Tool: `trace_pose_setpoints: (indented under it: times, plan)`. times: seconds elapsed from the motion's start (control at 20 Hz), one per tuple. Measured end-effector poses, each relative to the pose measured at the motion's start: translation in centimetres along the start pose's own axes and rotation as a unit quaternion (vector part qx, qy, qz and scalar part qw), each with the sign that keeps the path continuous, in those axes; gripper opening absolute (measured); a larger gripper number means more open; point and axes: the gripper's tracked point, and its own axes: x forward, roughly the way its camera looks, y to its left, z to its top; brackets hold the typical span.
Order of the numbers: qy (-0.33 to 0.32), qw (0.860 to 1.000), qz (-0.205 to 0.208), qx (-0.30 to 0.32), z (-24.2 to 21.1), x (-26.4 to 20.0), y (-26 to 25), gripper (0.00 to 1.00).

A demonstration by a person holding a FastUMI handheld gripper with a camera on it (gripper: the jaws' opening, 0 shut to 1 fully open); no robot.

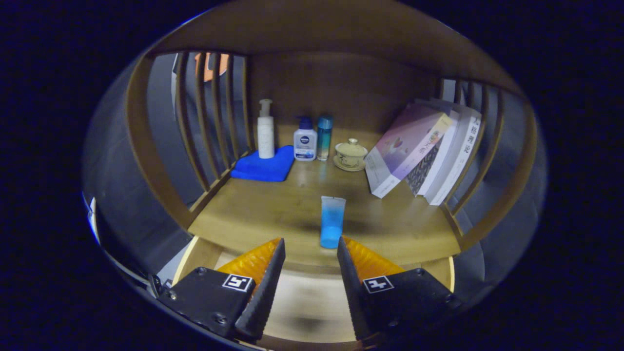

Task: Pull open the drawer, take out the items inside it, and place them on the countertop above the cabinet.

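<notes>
gripper (306, 248) level, fingers apart, empty | blue tube (332, 222) standing just ahead on countertop (253, 214)

Gripper (310, 251) fingers standing apart, gripping nothing. Blue tube (332, 222) standing upright on countertop (273, 214), just ahead of the fingers. Beyond the tube: 3 bottles (305, 140), blue cloth (263, 165), lidded cup (350, 153). Books (424, 153) leaning right of tube.
</notes>
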Motion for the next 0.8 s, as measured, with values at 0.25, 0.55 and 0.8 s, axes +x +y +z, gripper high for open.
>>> trace_pose_setpoints:
  times: [0.25, 0.55, 0.8]
  plan:
    - [-0.040, 0.999, -0.003, 0.000, -3.6, -4.9, -0.4, 0.70]
    - [-0.101, 0.995, 0.004, 0.019, -7.7, -9.7, -0.7, 0.86]
    - [-0.154, 0.988, 0.003, -0.001, -11.4, -11.8, 0.6, 0.99]
